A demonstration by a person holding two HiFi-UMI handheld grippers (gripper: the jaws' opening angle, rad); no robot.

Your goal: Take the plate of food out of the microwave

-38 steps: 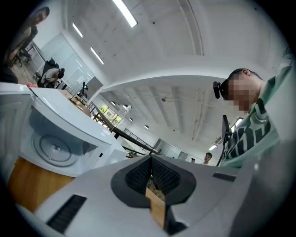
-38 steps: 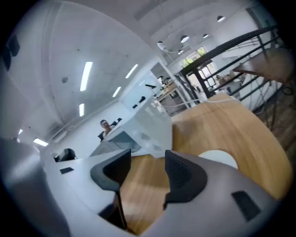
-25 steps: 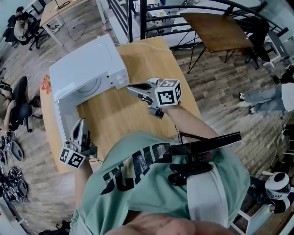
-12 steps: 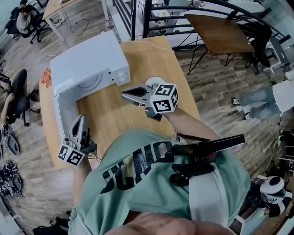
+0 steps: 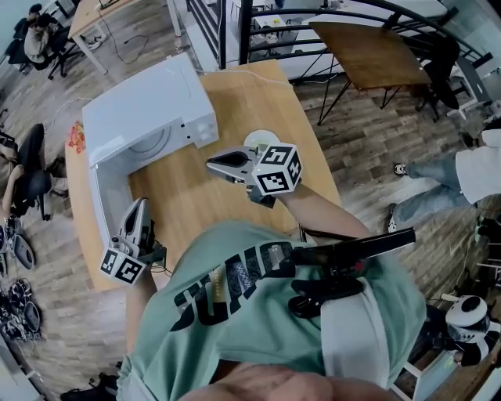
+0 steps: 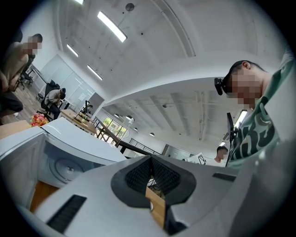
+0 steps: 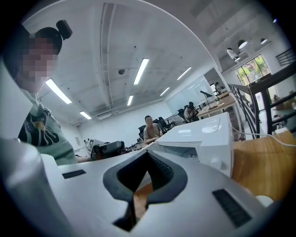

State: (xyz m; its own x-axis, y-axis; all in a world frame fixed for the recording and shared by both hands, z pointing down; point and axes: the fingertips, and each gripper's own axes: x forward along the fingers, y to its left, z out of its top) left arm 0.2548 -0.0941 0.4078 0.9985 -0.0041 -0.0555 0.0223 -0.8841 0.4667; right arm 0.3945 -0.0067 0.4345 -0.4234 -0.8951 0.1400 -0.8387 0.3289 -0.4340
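The white microwave (image 5: 149, 102) stands at the far left of the wooden table (image 5: 235, 94), its door (image 5: 100, 205) swung open toward me. A white plate (image 5: 261, 139) lies on the table to the right of the microwave; my right gripper hides most of it, and I cannot make out any food on it. My right gripper (image 5: 213, 162) hovers over the table just in front of the plate, pointing left, shut and empty. My left gripper (image 5: 141, 205) sits by the open door's inner side, shut with nothing in it. The microwave (image 7: 203, 139) also shows in the right gripper view.
The table's right and near edges lie close to my arms. A second wooden table (image 5: 376, 51) and black railings (image 5: 313, 16) stand behind. People sit at desks at the far left (image 5: 35, 43), and a person's legs (image 5: 454, 184) are at the right.
My right gripper has shifted a little to the left and rolled, uncovering part of the plate behind it. The left gripper has kept still.
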